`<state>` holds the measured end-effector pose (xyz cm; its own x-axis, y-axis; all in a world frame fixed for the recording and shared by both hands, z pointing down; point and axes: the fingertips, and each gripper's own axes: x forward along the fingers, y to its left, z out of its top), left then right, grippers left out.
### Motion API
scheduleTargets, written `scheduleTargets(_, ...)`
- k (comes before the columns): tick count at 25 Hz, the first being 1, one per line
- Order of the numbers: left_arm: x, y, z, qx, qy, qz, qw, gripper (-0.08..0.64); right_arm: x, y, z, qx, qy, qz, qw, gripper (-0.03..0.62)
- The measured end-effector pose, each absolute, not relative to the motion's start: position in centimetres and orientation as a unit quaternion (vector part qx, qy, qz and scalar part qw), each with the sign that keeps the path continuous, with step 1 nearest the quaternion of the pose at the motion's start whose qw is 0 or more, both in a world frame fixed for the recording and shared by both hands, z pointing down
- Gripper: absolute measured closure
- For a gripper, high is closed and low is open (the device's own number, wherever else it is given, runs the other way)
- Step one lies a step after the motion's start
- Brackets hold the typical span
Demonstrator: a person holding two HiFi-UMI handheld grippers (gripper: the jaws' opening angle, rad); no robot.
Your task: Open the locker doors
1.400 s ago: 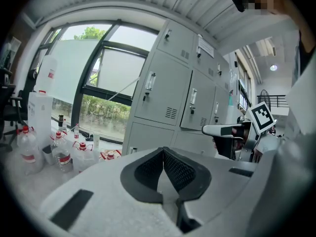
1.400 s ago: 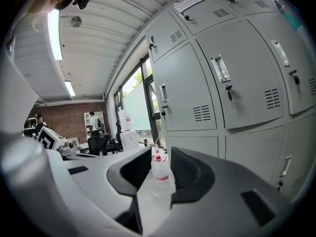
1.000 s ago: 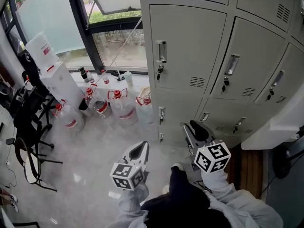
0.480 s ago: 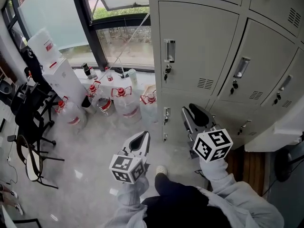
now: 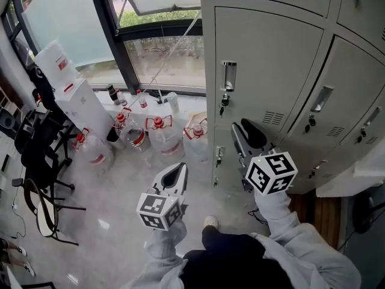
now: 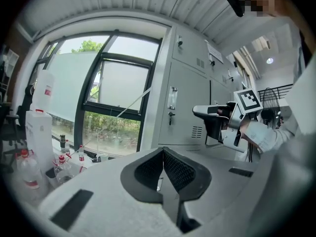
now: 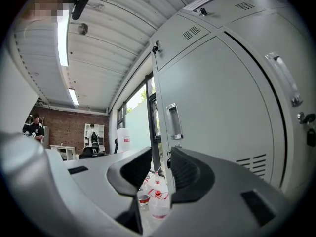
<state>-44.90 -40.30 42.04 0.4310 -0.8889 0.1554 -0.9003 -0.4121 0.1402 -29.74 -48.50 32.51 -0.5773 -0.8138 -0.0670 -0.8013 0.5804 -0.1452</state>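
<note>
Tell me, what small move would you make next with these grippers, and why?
Probably ease the right gripper forward to the handle of the nearest locker door: that door is shut, and the jaws stand apart, empty, short of the handle.

Air btw right gripper [image 5: 243,131] & closed locker door [image 5: 271,59] is free. Handle [image 5: 228,76] w/ key [image 5: 222,108] hanging just below sits at the door's left edge. Left of the lockers, far floor is blocked by water jugs [image 5: 159,138] packed under the window [image 5: 162,53]. Further left, water dispenser [image 5: 75,98] & chairs [image 5: 36,161] crowd that side. Near mid floor [image 5: 114,203] is bare, w/ left gripper [image 5: 175,173] over it.
</note>
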Motion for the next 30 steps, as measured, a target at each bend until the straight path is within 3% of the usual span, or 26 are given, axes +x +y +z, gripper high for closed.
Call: scheduleTargets(30,-48.3,-50.2,40.8,0.852,-0.516,0.017,0.091,0.551,-35.0,-59.3,26.5,-0.506,0.859,0.057,0.055,0.489)
